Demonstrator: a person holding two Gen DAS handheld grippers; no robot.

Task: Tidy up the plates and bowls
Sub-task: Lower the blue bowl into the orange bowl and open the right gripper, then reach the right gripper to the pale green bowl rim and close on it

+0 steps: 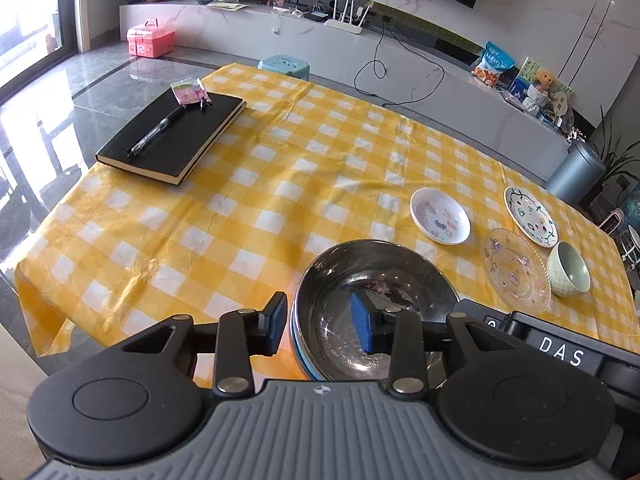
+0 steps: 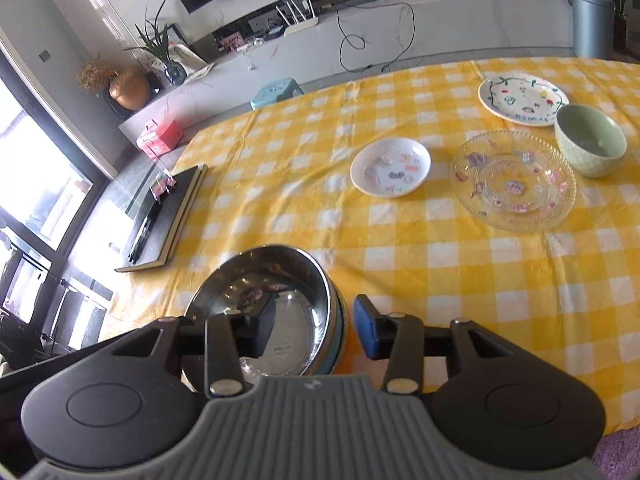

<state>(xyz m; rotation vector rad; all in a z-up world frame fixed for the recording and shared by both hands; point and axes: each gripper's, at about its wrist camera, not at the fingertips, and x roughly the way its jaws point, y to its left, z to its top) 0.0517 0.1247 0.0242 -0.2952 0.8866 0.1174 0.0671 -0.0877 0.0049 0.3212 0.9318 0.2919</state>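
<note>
Steel bowl: the steel bowl (image 1: 372, 304) sits at the near edge of the tabletop (image 1: 280, 184), apparently nested on a bluish dish, of which only the rim shows.
Left hand-held gripper: the left hand-held gripper (image 1: 322, 326) is partly open and straddles the bowl's left rim, one pad outside, one inside; neither visibly presses the wall, so it holds nothing.
Right hand-held gripper: the right hand-held gripper (image 2: 318, 326) is likewise partly open across the bowl's right rim, one finger inside and the blue pad outside, clear of the metal.
Pose: both point steeply down at the bowl from the near side, mirrored on opposite rims.
Other dishes: the small white dish (image 2: 390, 167), glass plate (image 2: 512, 180), painted plate (image 2: 522, 98) and green bowl (image 2: 590, 140) lie to the right, well apart from the steel bowl.
Risk, snag: lifting away with a pad inside the rim could hook the bowl and tip or drag it.
Risk, edge: the bowl sits close to the edge; a nudge toward the person could push it off.
Risk, stack: if the bowl is not seated squarely on the dish below, it may rock.
</note>
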